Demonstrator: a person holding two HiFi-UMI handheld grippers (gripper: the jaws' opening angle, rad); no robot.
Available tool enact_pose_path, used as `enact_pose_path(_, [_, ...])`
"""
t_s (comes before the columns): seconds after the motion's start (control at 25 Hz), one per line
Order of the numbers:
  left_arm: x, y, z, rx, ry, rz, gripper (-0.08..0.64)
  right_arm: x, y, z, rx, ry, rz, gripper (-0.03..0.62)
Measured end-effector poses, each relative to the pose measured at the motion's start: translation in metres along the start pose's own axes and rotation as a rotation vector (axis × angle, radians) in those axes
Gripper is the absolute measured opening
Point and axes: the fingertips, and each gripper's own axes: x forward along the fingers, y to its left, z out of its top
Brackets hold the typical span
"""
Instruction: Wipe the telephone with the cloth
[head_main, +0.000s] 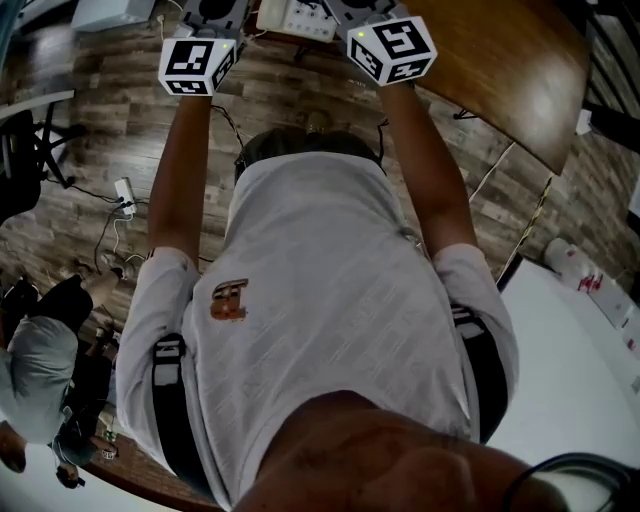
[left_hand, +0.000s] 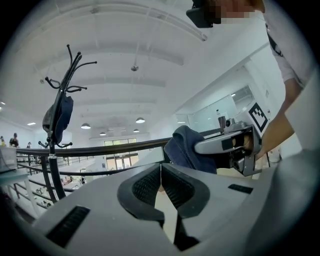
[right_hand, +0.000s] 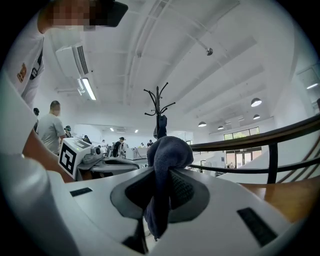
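The left gripper view and the right gripper view both point up and outward across a hall. My right gripper (right_hand: 162, 172) is shut on a dark blue cloth (right_hand: 167, 155), which bulges above the jaws and hangs down between them. My left gripper (left_hand: 160, 167) is shut with nothing between its pads. It faces the right gripper's cloth (left_hand: 185, 147). In the head view only the two marker cubes show, left (head_main: 192, 64) and right (head_main: 393, 48), held out at arm's length at the top edge. A white keyed device (head_main: 296, 18) that may be the telephone lies between them on the wooden table (head_main: 500, 70).
A coat stand (left_hand: 60, 115) and a dark railing (left_hand: 100, 149) stand ahead. A white table (head_main: 570, 390) lies at the lower right. A power strip with cables (head_main: 125, 195) lies on the wood floor. Another person (head_main: 40, 370) stands at the lower left.
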Motion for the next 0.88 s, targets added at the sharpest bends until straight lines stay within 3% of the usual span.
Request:
enact_pose_path(0.4, [0.017, 0.014, -0.031, -0.034, 0.117, -0.052, 0.023, 0.032, -0.015, -0.011, 0.076, 0.059, -0.043, 0.072])
enact_pose_path(0.6, [0.03, 0.019, -0.054, -0.054, 0.191, -0.118, 0.095, 0.05, -0.019, -0.022, 0.097, 0.105, -0.072, 0.072])
enact_pose_path(0.88, [0.04, 0.016, -0.1, -0.106, 0.346, -0.2, 0.135, 0.067, -0.024, -0.05, 0.147, 0.216, -0.113, 0.072])
